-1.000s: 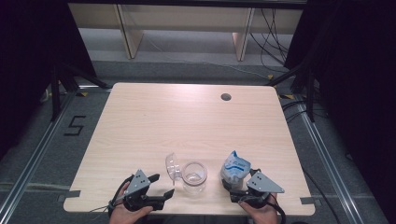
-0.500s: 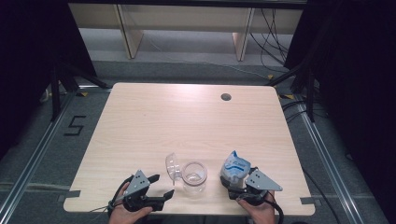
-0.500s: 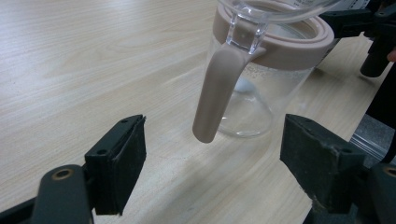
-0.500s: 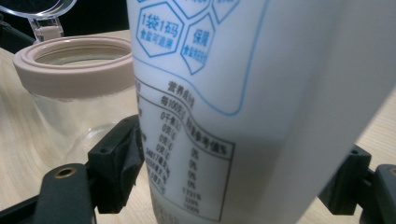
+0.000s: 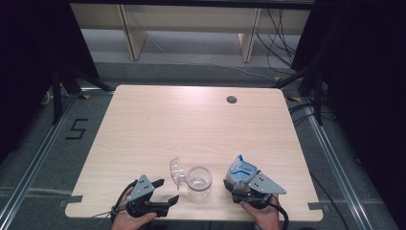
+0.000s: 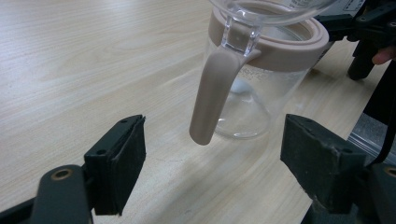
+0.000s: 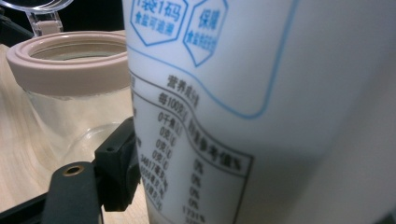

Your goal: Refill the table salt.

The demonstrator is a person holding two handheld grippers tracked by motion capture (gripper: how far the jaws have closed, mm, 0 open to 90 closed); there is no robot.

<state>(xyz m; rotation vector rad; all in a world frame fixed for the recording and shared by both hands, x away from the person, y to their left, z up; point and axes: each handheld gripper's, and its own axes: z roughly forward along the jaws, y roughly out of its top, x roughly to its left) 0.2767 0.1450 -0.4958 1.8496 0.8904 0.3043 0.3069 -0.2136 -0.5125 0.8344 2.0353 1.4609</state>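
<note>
One change to log: the right gripper's jaws have just been closing, with the bag between them. The bag, white with blue print, stands upright near the table's 6 o'clock edge, at 3 o'clock of the jar and just beside it. In the right gripper view one pad lies against the bag's side. The other jaw is hidden behind the bag, so I read this as a grip on a wide, soft thing, probably firming up.

The jar sits where it sat a second ago. Its lid is flipped open and stands at the jar's 10 o'clock, leaving the mouth free. The left gripper waits at 8 o'clock of the jar, in the same place as before. Its jaws are wide and stand either side of the beige clasp, touching nothing.

Judgement: the tightening grip suggests a lift and tilt of the bag toward the jar mouth comes next. The jar is unbraced, so a nudge from the bag could shift it.
</note>
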